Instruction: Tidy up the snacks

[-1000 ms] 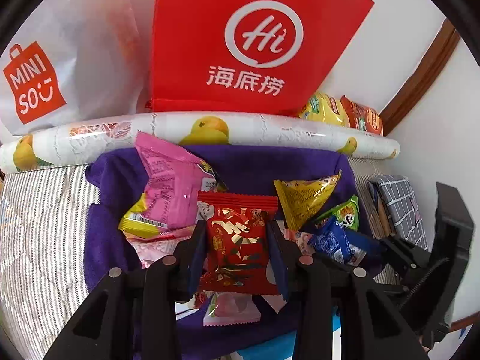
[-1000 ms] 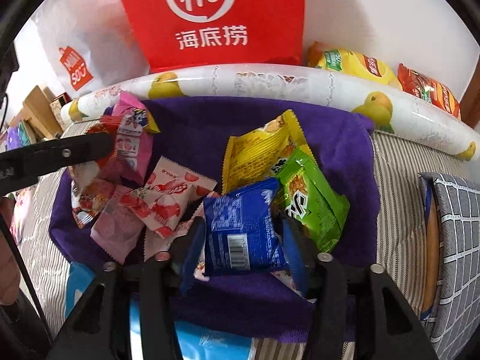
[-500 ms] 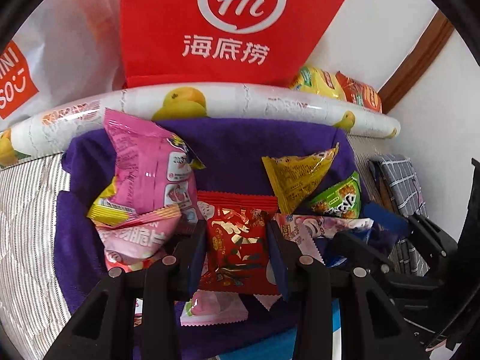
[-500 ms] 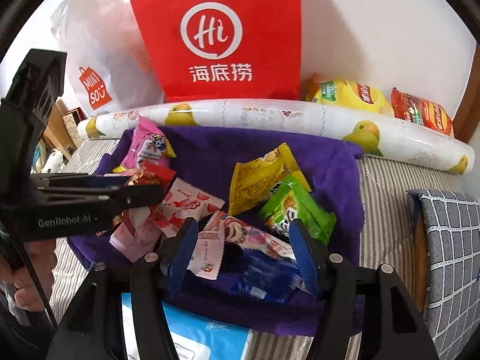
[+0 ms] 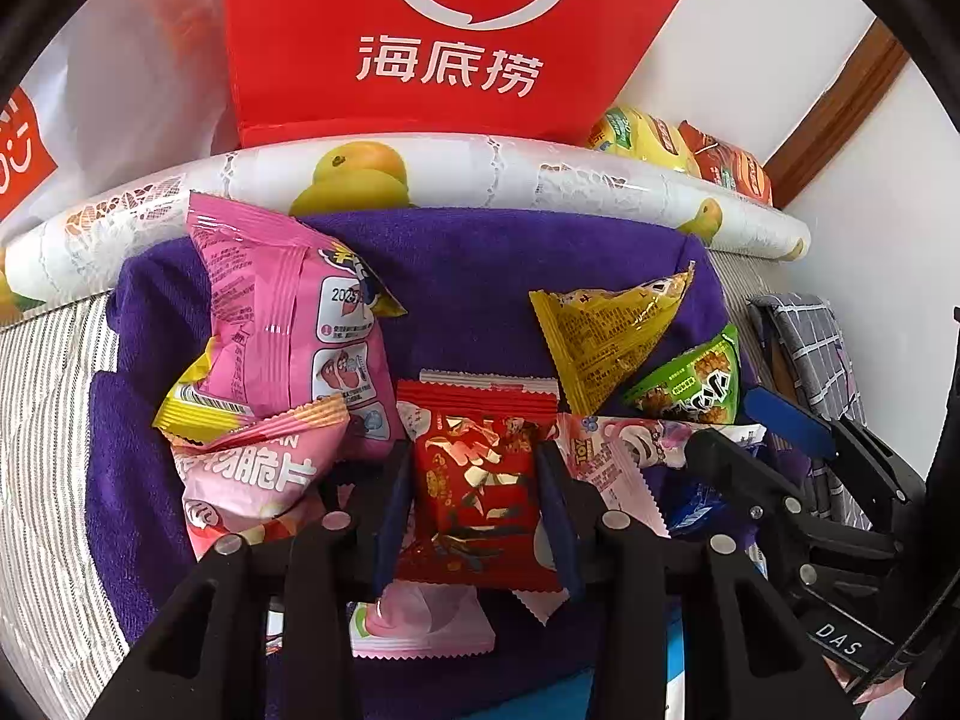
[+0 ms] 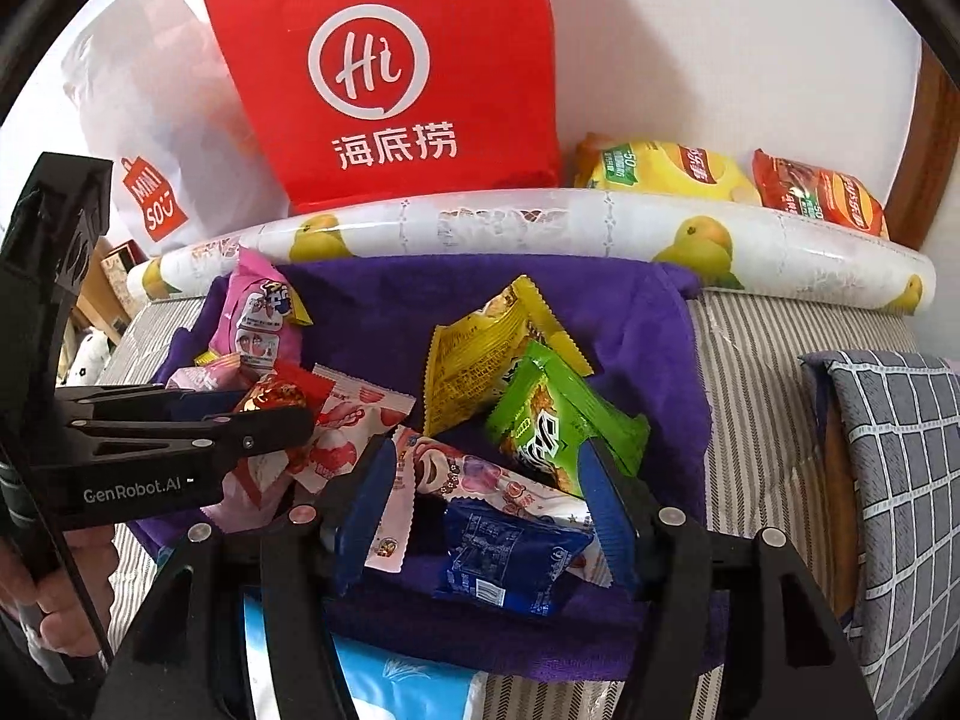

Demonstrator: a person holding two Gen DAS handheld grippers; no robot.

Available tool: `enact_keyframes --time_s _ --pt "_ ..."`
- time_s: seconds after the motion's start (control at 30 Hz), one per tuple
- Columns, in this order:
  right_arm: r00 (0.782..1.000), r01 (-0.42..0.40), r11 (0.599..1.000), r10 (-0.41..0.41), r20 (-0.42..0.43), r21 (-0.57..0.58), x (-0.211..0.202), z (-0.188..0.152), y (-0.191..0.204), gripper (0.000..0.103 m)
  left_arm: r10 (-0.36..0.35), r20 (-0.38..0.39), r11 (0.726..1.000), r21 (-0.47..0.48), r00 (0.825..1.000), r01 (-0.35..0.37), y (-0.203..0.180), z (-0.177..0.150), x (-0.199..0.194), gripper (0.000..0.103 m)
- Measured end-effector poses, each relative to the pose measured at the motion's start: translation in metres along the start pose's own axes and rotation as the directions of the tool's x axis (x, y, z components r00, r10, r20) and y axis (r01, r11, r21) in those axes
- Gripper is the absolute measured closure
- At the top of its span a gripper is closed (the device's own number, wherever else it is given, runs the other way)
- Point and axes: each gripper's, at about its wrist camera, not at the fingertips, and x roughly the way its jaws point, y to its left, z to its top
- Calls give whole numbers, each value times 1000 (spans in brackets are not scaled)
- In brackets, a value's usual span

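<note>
Purple cloth (image 6: 630, 324) bears heaped snack packets (image 6: 540, 420).

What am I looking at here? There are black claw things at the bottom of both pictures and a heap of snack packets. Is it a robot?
No robot: a person holds a hand-held gripper in each hand, and each carries a wide-angle camera looking forward along its two fingers, so the black arms at the bottom are the tool itself.

One picture is from the left hand-held gripper, which is shut on a red snack packet. The other is from the right hand-held gripper, whose fingers stand open around a blue packet lying loose.

The snacks sit on a purple towel: a pink packet, a yellow one and a green one. Behind stand a red bag and a white bag.
</note>
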Motion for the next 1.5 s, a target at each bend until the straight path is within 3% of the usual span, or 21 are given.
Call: enact_keyframes --time_s 0.13,0.27,0.43,0.6,1.07,1.2,1.5 --pt "1000 19 1000 -20 17 21 -8 0 1 41 -6 -11 1000 -7 1000 6 -2 0 -3 61" --pt "999 43 999 -43 6 25 -19 -1 3 41 9 17 1000 12 1000 -9 -7 -3 -17 48" --pt "997 69 997 -70 24 38 -43 -6 5 40 0 45 1000 4 999 0 -9 -15 -41 46" --pt "995 87 994 -90 45 71 -75 -14 7 32 1 87 1000 8 996 -2 -15 -33 -74 41" --pt "982 124 985 -140 128 122 -177 -56 28 31 74 251 996 23 965 -82 -43 -97 -171 31" --pt "976 138 984 -154 152 112 -205 -71 35 16 89 269 995 17 959 -97 -52 -117 -194 21" --pt "965 160 982 -177 192 101 -248 -102 50 1 143 355 987 15 924 -159 -70 -156 -234 11"
